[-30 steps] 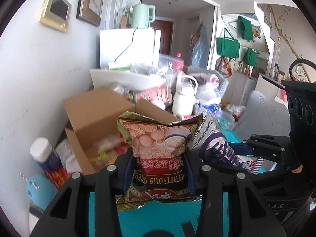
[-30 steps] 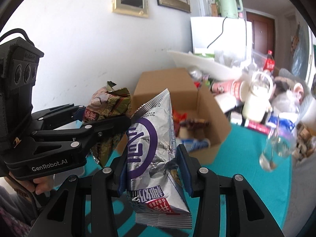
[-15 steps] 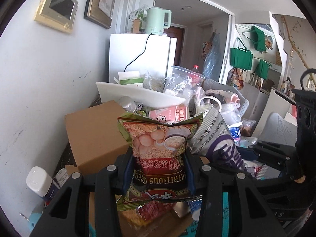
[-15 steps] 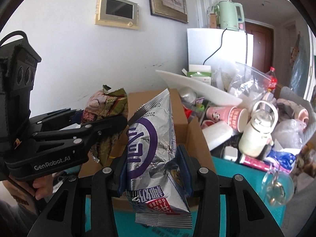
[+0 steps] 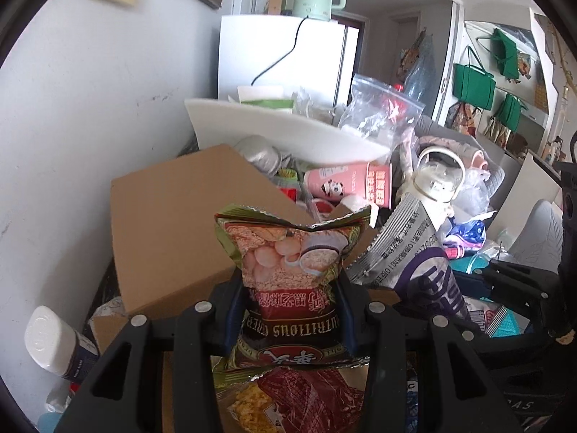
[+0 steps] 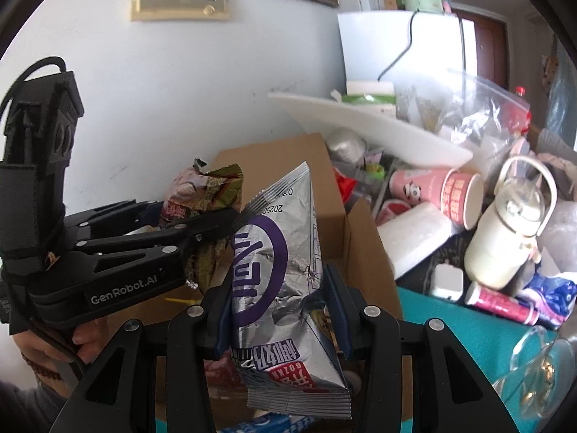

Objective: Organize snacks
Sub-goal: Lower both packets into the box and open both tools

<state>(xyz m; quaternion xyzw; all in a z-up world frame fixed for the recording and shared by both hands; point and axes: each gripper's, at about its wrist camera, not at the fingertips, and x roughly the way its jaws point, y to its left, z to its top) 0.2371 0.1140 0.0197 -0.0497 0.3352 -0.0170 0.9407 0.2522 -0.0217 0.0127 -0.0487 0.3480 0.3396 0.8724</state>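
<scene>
My left gripper [image 5: 288, 310] is shut on a green and red cereal snack bag [image 5: 292, 270], held upright over the open cardboard box [image 5: 173, 238]. My right gripper [image 6: 281, 310] is shut on a silver and purple snack bag [image 6: 277, 274], also over the box [image 6: 364, 238]. The silver bag shows at the right in the left wrist view [image 5: 414, 263]. The left gripper with the cereal bag [image 6: 205, 195] shows at the left in the right wrist view. More snack packs [image 5: 306, 400] lie in the box below.
Behind the box lie a white tray [image 5: 288, 133], pink paper cups [image 6: 443, 195], a white kettle jug [image 6: 505, 238] and plastic bags. A white-capped bottle [image 5: 54, 346] stands at the left by the wall. A wine glass [image 6: 533, 371] stands on the teal table [image 6: 450, 324].
Both grippers have moved forward over the cardboard box with their bags still held. The box and clutter behind it look closer and lower in view.
</scene>
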